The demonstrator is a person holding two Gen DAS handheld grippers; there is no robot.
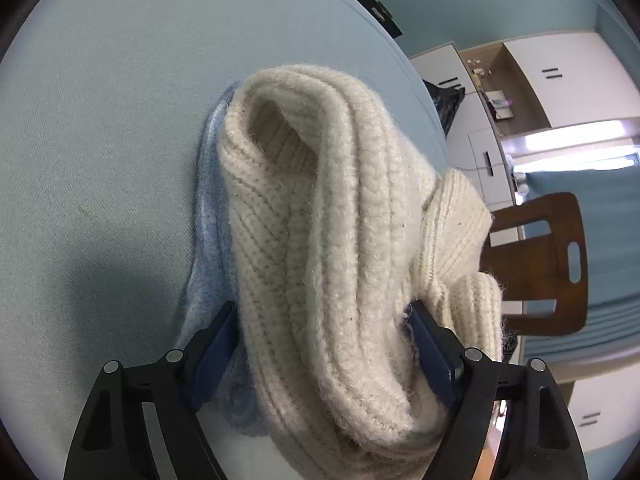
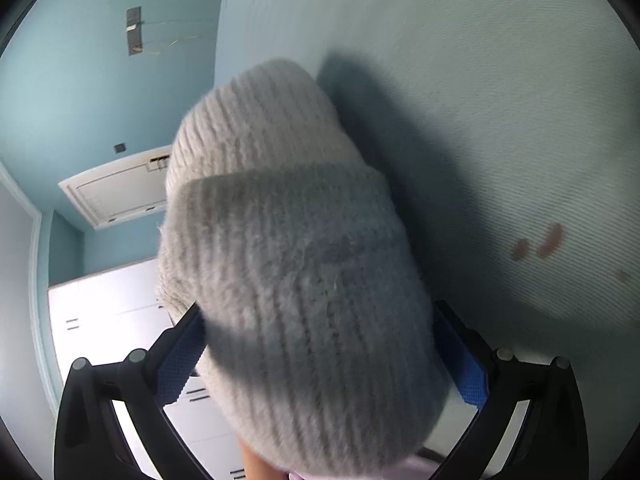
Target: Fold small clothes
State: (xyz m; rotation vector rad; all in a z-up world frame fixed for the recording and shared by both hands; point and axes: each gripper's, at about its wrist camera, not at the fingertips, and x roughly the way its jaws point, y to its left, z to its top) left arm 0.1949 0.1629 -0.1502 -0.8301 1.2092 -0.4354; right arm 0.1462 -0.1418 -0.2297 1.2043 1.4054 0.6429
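A cream ribbed knit sweater (image 1: 320, 216) with a light blue part (image 1: 210, 216) along its left side hangs bunched over the pale blue table cloth (image 1: 100, 120). My left gripper (image 1: 322, 320) is shut on a thick fold of it, the knit filling the space between the blue pads. A cuff (image 1: 456, 216) dangles to the right. In the right wrist view the same sweater (image 2: 296, 248) is a rolled cream mass. My right gripper (image 2: 320, 328) is shut on it, and it hides the fingertips.
The cloth-covered table (image 2: 500, 120) has reddish stains (image 2: 540, 244) on the right. A brown wooden chair (image 1: 536, 264) stands past the table edge. White cabinets (image 1: 560, 76) and a blue wall (image 2: 80, 92) lie beyond.
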